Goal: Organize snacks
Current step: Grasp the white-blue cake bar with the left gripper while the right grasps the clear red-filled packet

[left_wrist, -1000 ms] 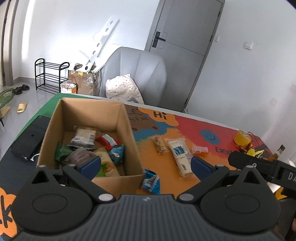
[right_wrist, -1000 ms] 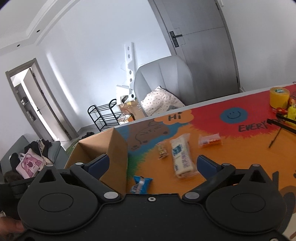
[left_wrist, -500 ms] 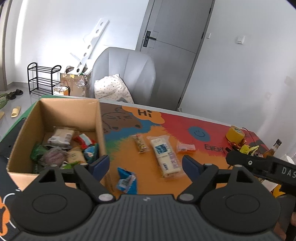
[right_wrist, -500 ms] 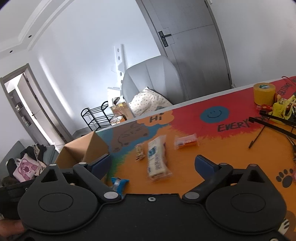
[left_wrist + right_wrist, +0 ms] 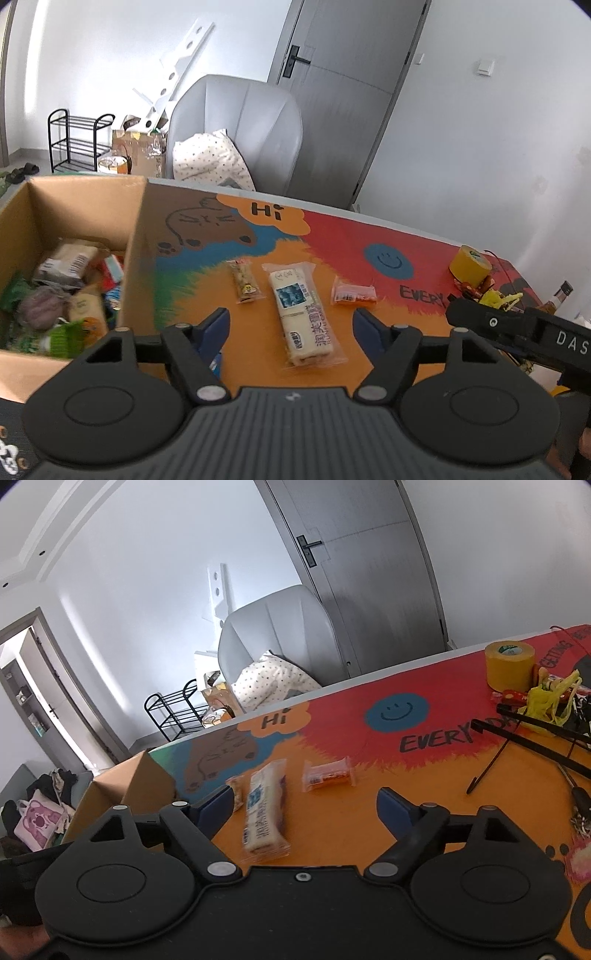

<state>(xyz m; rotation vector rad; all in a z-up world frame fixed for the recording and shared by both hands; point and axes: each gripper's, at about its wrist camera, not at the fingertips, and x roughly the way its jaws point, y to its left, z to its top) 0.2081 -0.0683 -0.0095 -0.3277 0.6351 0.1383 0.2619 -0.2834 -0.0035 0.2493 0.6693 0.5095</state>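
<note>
Colourful table mat [image 5: 369, 236] bears 3 snack packets; grey armchair [image 5: 236, 125] behind.

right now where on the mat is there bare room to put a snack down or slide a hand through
Free: the orange stretch right of the orange packet, up to the black rods, and the red area around the blue smiley. Crowded: the strip beside the cardboard box, where the thin bar, long white packet and orange packet lie close, and the corner by the yellow tape roll.
</note>
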